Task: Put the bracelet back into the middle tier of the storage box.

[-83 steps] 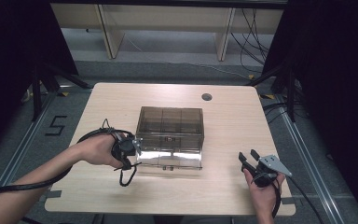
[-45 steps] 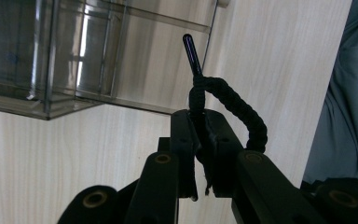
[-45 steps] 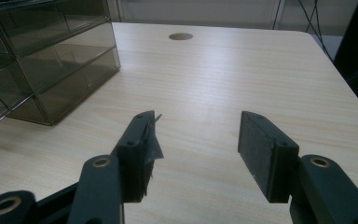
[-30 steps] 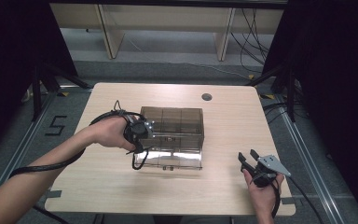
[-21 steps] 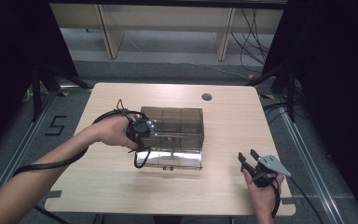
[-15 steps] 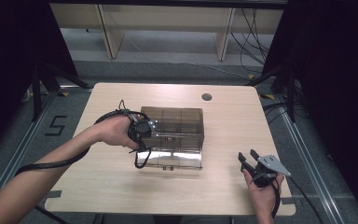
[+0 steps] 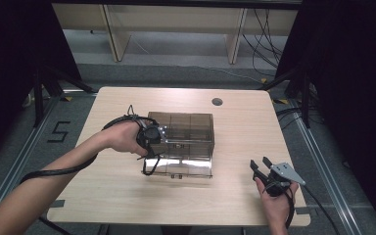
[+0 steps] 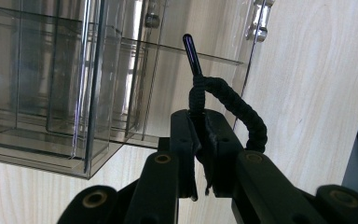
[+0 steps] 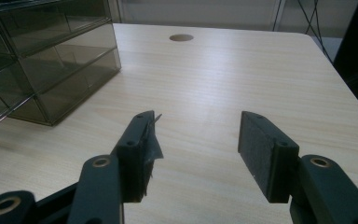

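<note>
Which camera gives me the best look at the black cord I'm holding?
The left gripper view: the black cord shows close up, pinched between the left tool's jaws, its glossy tip pointing at the clear box. In the high view the cord is a small loop hanging beside the box. The right gripper view looks along its own open jaws at the box corner.

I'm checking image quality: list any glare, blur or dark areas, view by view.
High view: a white glare band on the clear box, dark curtains at both sides. Left gripper view: the black lace is sharp, the jaws soft. Right gripper view: sheen on the table.
</note>
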Demonstrator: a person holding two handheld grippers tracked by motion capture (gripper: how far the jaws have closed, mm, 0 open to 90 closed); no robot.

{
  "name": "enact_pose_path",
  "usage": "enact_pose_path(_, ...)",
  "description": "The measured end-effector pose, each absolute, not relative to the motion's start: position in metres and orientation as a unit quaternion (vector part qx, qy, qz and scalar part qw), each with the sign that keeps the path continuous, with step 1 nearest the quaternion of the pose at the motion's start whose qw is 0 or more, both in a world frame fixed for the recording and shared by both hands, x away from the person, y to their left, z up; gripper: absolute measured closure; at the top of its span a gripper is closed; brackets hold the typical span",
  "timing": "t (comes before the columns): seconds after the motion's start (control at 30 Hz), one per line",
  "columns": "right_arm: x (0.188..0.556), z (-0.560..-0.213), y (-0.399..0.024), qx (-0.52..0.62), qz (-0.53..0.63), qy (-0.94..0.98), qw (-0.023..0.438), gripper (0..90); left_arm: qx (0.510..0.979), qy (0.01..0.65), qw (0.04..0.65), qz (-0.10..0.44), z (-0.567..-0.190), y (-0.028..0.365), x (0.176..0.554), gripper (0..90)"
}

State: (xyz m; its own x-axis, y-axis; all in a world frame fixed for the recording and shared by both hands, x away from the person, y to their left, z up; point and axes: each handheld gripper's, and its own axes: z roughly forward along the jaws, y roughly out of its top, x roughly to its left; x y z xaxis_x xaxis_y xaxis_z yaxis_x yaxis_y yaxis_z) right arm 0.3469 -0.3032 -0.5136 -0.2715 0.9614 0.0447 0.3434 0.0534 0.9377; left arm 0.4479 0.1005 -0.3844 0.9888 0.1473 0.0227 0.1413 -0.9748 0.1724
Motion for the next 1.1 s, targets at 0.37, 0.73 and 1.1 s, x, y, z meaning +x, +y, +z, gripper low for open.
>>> enact_pose_path(0.37,0.347,-0.514,-0.304,0.499,0.464,0.65,0.337,47.1,0.994,0.07,0.083,0.017,-0.391,0.097,0.45,82.3)
enact_pose_path(0.73,0.347,-0.513,-0.305,0.5,0.461,0.65,0.338,47.1,0.995,0.064,0.077,0.02,-0.394,0.094,0.451,82.4)
enact_pose_path(1.1,0.348,-0.514,-0.305,0.497,0.468,0.649,0.336,47.1,0.995,0.068,0.073,0.018,-0.4,0.092,0.454,82.3)
